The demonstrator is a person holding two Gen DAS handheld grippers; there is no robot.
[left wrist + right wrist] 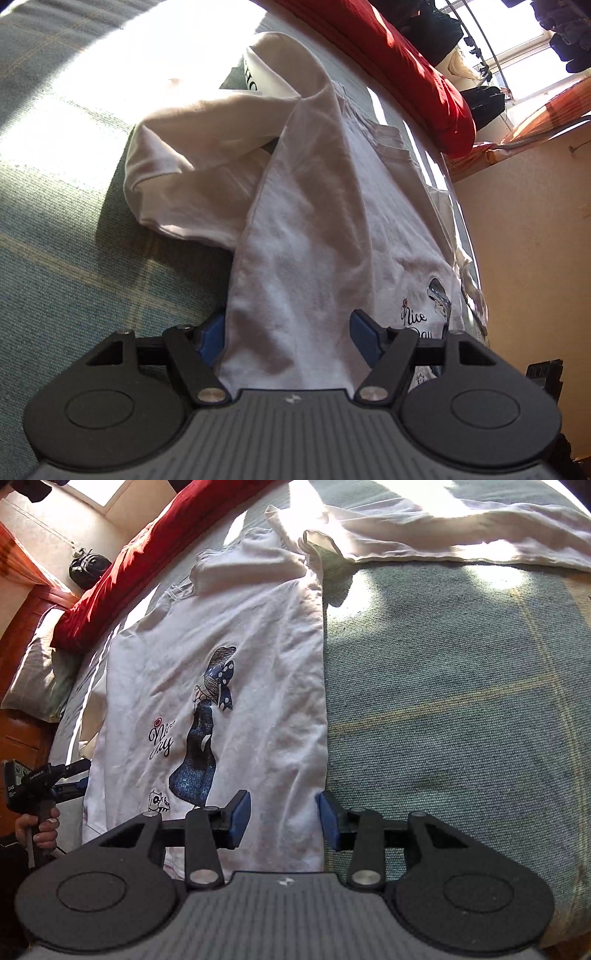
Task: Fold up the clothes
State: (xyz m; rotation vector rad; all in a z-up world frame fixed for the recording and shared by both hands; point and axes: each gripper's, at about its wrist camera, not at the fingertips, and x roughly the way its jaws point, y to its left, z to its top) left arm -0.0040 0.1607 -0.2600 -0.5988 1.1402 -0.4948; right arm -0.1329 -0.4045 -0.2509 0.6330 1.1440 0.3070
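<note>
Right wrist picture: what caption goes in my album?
Open right gripper over a white T-shirt on a green blanket.

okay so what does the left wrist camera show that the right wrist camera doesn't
Only the left wrist view shows dark clothes hanging by a window, and the shirt's side raised between the open left gripper. Only the right wrist view shows the whole printed figure, a pillow, a black bag and a hand. Both show the white T-shirt, the green bedcover, the red blanket, another white garment and open fingers; the right gripper straddles the shirt's edge.
</note>
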